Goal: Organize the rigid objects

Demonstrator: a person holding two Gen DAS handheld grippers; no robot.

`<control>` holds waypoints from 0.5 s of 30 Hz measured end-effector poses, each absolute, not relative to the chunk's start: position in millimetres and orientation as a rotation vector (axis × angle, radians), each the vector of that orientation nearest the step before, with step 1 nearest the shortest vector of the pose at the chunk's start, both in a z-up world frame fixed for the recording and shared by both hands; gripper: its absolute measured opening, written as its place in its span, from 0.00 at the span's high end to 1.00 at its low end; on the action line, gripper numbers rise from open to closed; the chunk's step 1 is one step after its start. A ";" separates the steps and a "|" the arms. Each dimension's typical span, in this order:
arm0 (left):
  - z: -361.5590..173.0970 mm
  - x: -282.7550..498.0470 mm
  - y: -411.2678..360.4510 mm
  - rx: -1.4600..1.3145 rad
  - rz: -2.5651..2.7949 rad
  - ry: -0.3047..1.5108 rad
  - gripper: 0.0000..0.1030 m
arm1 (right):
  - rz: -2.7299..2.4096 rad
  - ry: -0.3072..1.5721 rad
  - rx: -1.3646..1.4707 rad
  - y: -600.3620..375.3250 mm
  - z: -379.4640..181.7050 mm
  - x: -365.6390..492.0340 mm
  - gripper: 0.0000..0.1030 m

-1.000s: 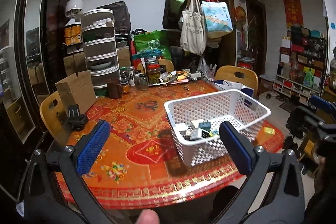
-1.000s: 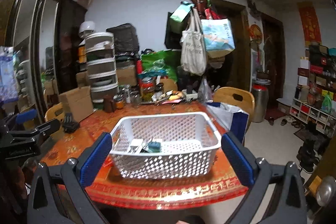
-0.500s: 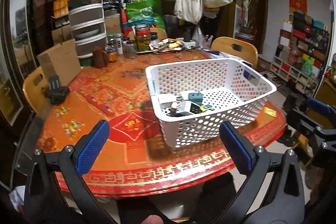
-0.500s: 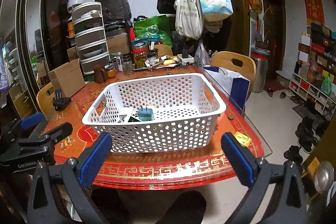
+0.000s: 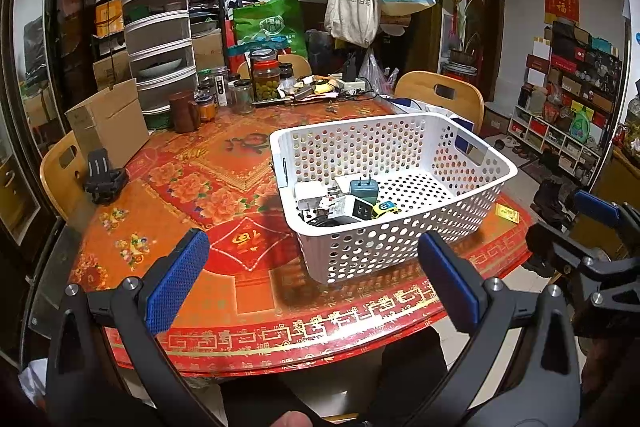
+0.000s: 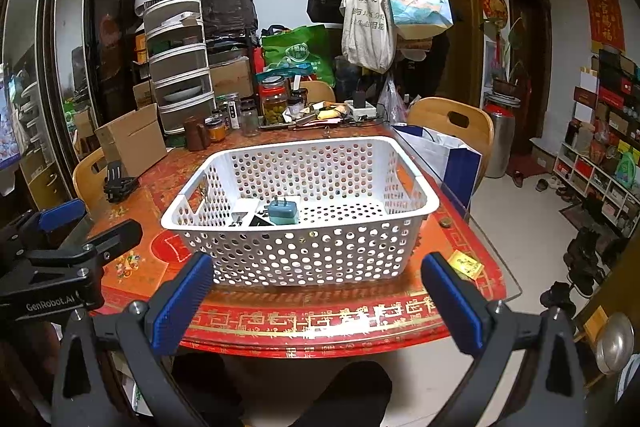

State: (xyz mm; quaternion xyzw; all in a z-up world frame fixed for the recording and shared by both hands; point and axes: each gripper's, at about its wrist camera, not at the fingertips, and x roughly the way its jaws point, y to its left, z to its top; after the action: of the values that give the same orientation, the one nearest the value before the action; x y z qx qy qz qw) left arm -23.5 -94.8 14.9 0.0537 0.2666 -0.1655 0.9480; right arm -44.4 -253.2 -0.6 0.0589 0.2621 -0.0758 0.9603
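With both jaws spread wide and empty, the teal plug (image 6: 283, 211) in the basket (image 6: 404, 227) is best approached from above.

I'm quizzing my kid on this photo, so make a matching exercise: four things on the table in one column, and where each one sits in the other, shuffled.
Things
1. teal plug adapter
2. cardboard box
3. yellow packet
4. jar of green pickles

Places
A. far side of the table, among other jars
B. inside the white basket
C. left side of the table, by a wooden chair
D. flat on the table, right of the basket

Pairs: 1-B, 2-C, 3-D, 4-A
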 end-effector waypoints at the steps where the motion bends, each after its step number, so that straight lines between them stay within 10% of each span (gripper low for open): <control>1: 14.9 -23.5 -94.4 0.109 -0.338 0.543 0.00 | -0.152 0.532 0.119 -253.2 -0.5 -44.5 0.00; 15: 14.4 -25.4 -100.0 0.109 -0.335 0.548 0.00 | -0.144 0.532 0.126 -252.1 -0.9 -44.5 0.00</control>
State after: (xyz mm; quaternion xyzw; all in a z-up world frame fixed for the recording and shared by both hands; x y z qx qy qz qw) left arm -25.4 -100.0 14.4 0.0535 0.2691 -0.1647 0.9474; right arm -44.5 -252.1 -0.9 0.0621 0.2624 -0.0709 0.9603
